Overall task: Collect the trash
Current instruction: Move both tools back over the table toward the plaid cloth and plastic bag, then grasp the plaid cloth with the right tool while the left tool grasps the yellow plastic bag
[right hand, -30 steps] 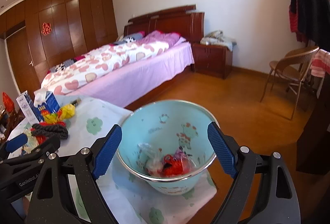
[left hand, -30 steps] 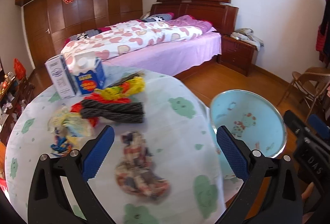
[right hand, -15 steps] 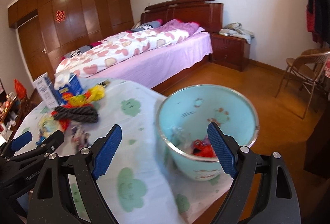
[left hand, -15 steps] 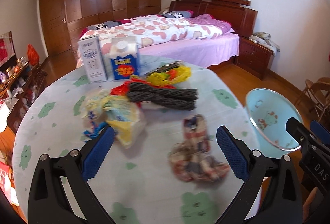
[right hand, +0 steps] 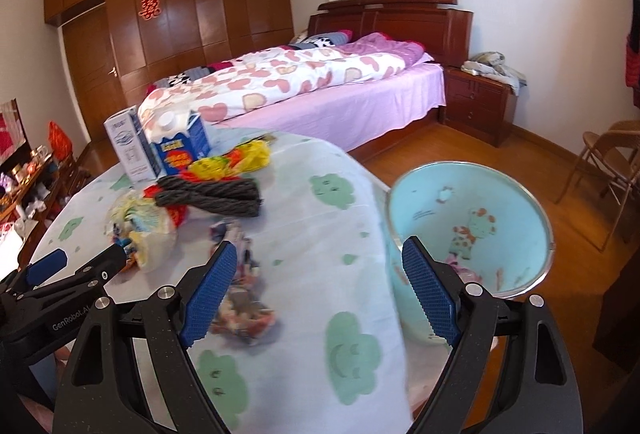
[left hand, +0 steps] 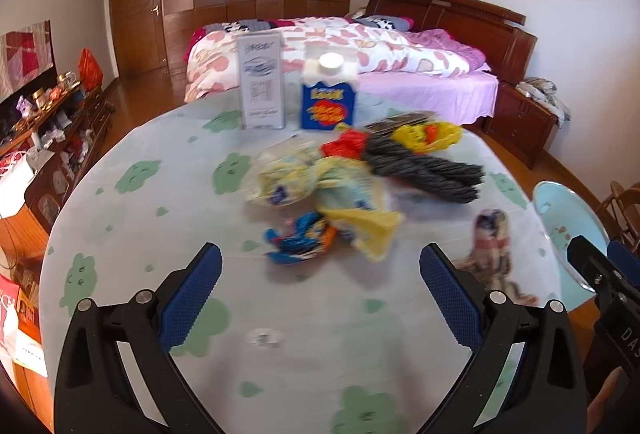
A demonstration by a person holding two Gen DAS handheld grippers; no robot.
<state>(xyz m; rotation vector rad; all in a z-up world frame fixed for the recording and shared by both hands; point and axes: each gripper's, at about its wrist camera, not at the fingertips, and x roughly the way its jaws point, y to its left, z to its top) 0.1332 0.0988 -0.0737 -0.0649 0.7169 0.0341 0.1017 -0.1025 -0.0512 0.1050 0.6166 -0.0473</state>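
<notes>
Bed (right hand: 340, 90): pink sheet, heart quilt, far side of the room, behind the tabletop.
Tabletop (left hand: 168, 218): round, pale cloth with green cloud prints.
Bin (right hand: 516, 190): pale blue, metal rim, on the floor just beside the tabletop's right edge; some trash at its bottom.
Left gripper (left hand: 320, 298): over the near tabletop, fingers spread wide, nothing between them.
Right gripper (right hand: 316, 294): over the tabletop edge near the bin, fingers wide apart, empty.
Grey box (left hand: 262, 82): upright at the far side of the tabletop.
Blue carton (left hand: 329, 94): upright, white cap, just right of the box.
Dark rope bundle (left hand: 424, 170): lying right of centre.
Yellow bag (left hand: 426, 134): behind the rope, near the carton.
Red wrapper (left hand: 346, 146): touching the rope's left end.
Pale yellow wrappers (left hand: 320, 190): heaped at centre.
Blue wrapper (left hand: 298, 240): nearest the left gripper.
Patterned wrapper (left hand: 490, 246): crumpled, near the right edge, close to the bin.
</notes>
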